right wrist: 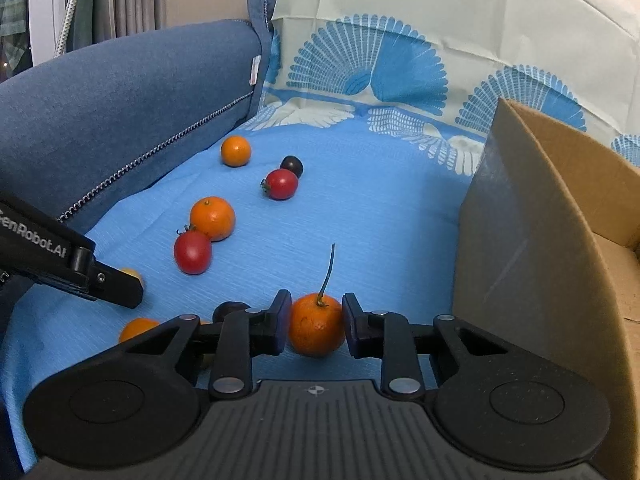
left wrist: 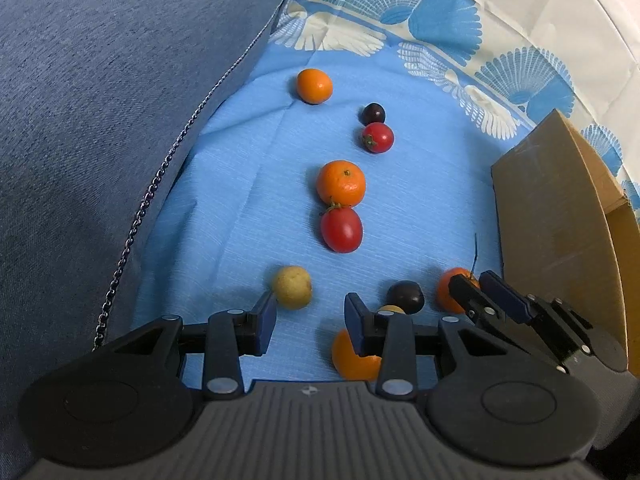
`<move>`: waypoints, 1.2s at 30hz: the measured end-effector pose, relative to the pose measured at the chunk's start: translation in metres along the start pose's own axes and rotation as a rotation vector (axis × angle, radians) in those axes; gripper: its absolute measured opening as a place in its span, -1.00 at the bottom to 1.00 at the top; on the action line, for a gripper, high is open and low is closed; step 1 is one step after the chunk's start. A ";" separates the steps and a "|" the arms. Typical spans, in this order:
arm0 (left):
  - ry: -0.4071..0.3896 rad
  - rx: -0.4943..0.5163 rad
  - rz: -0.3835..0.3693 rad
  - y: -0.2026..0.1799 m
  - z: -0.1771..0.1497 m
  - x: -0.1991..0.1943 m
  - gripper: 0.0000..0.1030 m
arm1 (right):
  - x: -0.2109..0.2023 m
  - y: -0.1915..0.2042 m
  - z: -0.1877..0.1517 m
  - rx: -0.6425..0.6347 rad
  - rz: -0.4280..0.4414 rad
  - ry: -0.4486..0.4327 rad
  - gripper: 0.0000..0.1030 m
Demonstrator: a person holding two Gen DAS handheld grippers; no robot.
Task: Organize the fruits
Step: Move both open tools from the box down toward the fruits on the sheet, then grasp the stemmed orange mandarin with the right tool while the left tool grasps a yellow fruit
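Note:
My right gripper (right wrist: pixel 316 322) is shut on a small orange with a long stem (right wrist: pixel 316 330), which rests on the blue cloth (right wrist: pixel 380 220); both pads press its sides. In the left wrist view that gripper (left wrist: pixel 472 280) sits low at the right, beside the cardboard box (left wrist: pixel 560 220). My left gripper (left wrist: pixel 310 322) is open over bare cloth, with nothing between its fingers. A yellow fruit (left wrist: pixel 292 286) lies just ahead of its left finger. An orange (left wrist: pixel 348 360) is partly hidden under its right finger. A dark plum (left wrist: pixel 406 296) lies between the two grippers.
Farther up the cloth lie two oranges (left wrist: pixel 341 183) (left wrist: pixel 314 86), two red tomatoes (left wrist: pixel 341 229) (left wrist: pixel 377 137) and another dark plum (left wrist: pixel 373 113). A blue cushion (left wrist: pixel 100 120) walls the left side. The open cardboard box (right wrist: pixel 540 240) stands close on the right.

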State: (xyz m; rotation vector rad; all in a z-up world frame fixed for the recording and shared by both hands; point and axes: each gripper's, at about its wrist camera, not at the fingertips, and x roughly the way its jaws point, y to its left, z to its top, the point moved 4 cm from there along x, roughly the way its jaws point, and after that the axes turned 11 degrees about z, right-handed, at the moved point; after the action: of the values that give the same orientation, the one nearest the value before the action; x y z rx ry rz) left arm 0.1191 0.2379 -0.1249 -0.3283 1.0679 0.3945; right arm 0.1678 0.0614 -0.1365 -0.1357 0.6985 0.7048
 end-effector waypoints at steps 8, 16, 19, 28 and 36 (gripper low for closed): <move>-0.002 -0.006 -0.002 0.001 0.000 -0.001 -0.19 | -0.023 0.019 0.003 -0.032 0.023 -0.018 -0.50; 0.043 0.021 0.030 -0.004 0.000 0.009 -0.19 | -0.039 0.029 -0.008 -0.054 0.012 0.047 -0.76; 0.047 0.025 0.040 -0.005 0.000 0.013 -0.19 | -0.033 0.026 -0.017 -0.028 -0.001 0.091 -0.75; 0.055 0.011 0.040 -0.003 0.001 0.016 -0.20 | -0.024 0.020 -0.023 -0.005 0.010 0.082 -0.09; 0.044 0.025 0.044 -0.007 0.000 0.014 -0.78 | -0.014 0.031 -0.031 -0.028 0.089 0.128 -0.25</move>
State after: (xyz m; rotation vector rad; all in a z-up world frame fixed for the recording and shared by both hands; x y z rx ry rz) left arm 0.1281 0.2340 -0.1368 -0.2931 1.1233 0.4143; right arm 0.1231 0.0669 -0.1481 -0.1778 0.8210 0.7965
